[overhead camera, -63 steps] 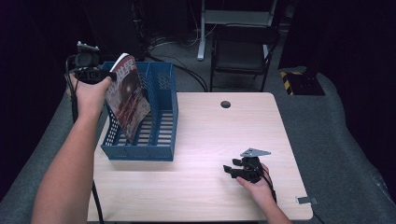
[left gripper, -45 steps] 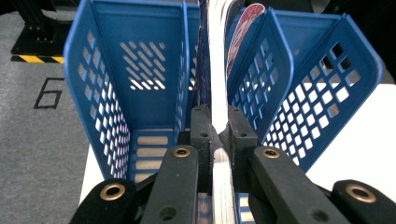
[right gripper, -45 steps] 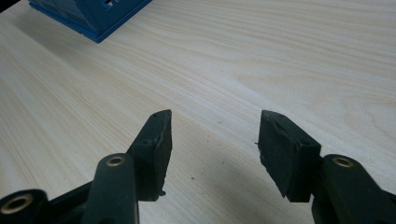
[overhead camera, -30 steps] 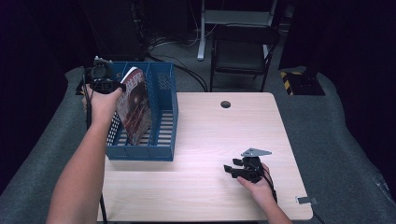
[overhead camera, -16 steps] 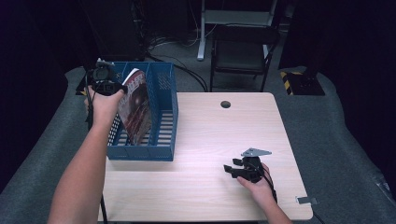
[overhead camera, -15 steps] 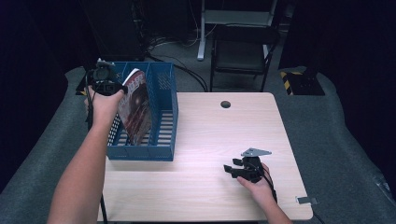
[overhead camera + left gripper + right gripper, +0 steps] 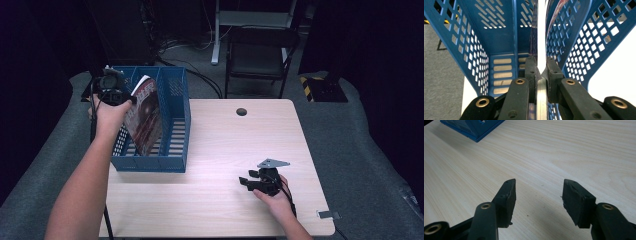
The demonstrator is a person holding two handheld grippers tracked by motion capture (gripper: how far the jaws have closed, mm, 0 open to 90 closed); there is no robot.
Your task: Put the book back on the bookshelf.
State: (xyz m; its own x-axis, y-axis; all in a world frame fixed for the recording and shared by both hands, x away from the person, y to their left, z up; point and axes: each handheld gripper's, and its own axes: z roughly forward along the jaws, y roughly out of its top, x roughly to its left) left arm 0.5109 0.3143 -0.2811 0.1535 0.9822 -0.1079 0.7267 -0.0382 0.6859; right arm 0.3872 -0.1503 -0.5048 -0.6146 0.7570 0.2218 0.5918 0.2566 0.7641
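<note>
My left tool (image 7: 541, 72) clamps the magazine's (image 7: 145, 117) top edge; the high view shows it standing tilted in the blue file basket (image 7: 172, 165) at the desk's (image 7: 225, 210) left. The left gripper view has it edge-on by a divider, probably clear of it. My right tool (image 7: 539, 195) sits wide, holding nothing, just above bare desk.

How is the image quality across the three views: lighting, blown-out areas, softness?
High view: the table is evenly lit against dark surroundings, and the whole frame is a little soft. Left gripper view: the magazine edge and the table beyond the blue basket are blown out white; the left gripper is sharp. Right gripper view: evenly lit, with a soft shadow under the right gripper and a blurred far tabletop.
</note>
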